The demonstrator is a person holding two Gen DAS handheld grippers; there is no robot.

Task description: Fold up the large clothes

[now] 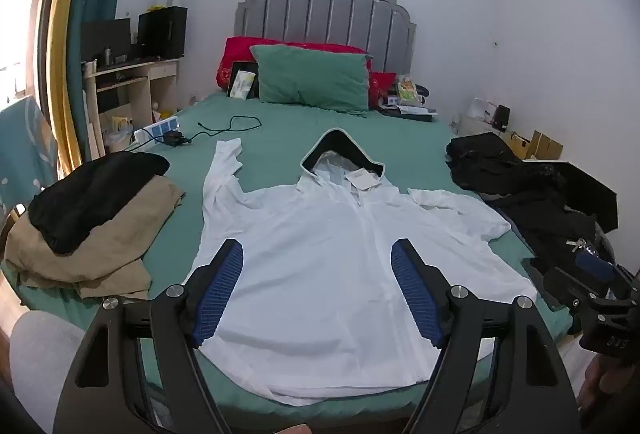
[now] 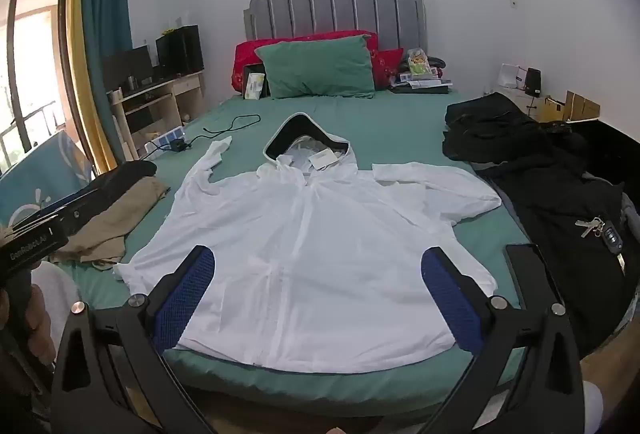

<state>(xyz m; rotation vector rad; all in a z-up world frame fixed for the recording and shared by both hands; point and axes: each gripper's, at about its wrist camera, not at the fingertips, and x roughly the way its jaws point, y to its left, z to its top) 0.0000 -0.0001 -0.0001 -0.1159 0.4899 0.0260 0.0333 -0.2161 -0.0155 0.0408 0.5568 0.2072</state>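
Lying beyond both spread tongs point(image 1: 318, 250): hoodie point(image 1: 340, 254)

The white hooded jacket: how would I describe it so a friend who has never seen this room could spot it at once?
Start at the big bed with the green sheet and grey headboard. In its middle, spread flat with the front up, lies the white hooded jacket, hood pointing to the green pillow. It is the only white garment: the pile to its left is tan and black, the heap to its right all black.

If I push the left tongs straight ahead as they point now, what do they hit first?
Most likely the white hooded jacket, spread flat on the bed: the open left tongs frame its front. Depth is unclear.
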